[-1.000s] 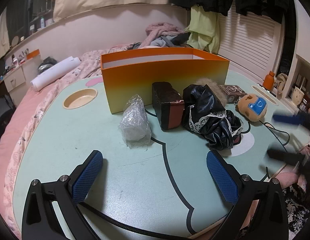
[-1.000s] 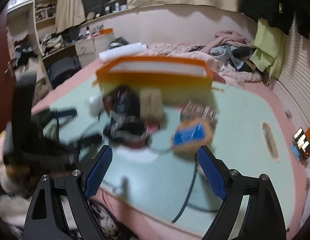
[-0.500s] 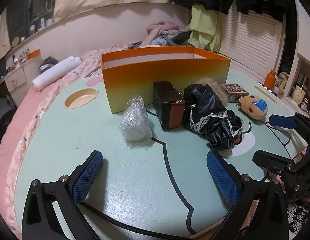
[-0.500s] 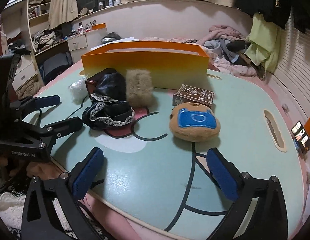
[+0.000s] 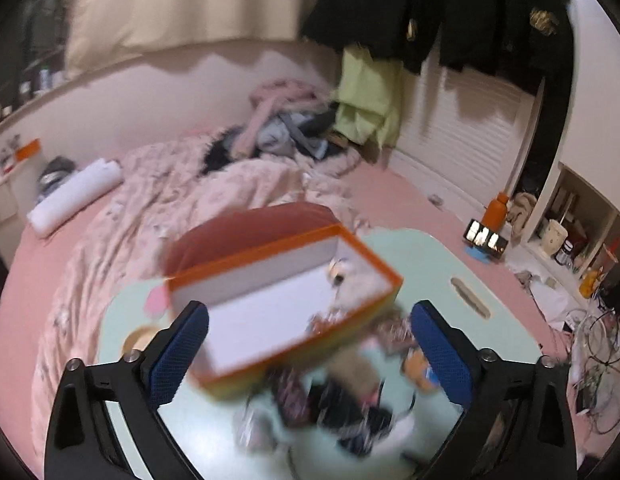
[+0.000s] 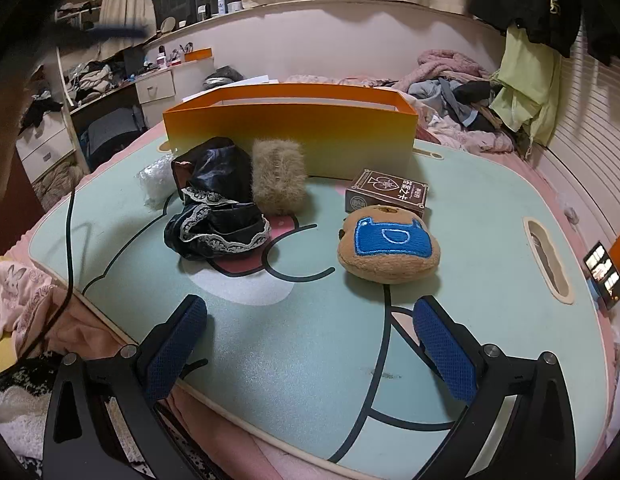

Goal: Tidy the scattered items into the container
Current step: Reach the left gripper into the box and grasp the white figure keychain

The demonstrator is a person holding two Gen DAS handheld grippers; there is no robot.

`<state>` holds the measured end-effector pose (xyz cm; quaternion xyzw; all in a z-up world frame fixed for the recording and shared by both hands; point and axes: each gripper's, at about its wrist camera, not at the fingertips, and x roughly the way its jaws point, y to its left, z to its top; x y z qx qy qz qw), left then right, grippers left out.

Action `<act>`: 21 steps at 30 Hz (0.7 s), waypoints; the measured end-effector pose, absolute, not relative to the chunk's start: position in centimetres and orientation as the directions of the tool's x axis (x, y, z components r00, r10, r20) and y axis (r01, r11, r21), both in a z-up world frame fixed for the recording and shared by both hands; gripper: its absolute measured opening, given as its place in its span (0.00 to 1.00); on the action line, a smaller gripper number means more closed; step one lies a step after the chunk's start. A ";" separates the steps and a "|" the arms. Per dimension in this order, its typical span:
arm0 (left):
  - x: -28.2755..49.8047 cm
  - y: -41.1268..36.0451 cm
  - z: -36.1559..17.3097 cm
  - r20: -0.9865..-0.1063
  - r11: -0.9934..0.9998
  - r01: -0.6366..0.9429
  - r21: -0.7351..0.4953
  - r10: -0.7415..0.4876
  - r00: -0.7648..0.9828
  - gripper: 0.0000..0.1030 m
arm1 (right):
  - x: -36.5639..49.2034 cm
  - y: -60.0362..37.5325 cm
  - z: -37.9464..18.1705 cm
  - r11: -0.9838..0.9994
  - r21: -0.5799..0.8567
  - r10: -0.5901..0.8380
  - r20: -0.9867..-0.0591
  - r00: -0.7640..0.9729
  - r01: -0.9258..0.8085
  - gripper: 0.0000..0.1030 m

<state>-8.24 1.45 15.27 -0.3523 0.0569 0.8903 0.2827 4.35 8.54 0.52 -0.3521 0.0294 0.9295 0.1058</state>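
The brown plush toy (image 6: pixel 388 249) with its blue patch sits right of centre in the right wrist frame, on the mint table (image 6: pixel 489 208), just in front of the card box (image 6: pixel 385 196) and well short of the orange container (image 6: pixel 290 136) at upper centre. It looks soft, light and squashy (no fragile parts show), so a squeeze across its middle should hold. The right gripper (image 6: pixel 310 354) stands wide open and empty, low in frame; the left gripper (image 5: pixel 310 360), in a blurred view above the container, is likewise spread and empty.
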 end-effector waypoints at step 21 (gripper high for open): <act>-20.6 14.2 3.2 -0.917 -0.867 -0.469 -0.171 0.314 -0.245 0.40 | 5.6 9.1 0.7 -0.973 -0.013 0.185 -0.644 -0.742 -0.231 1.00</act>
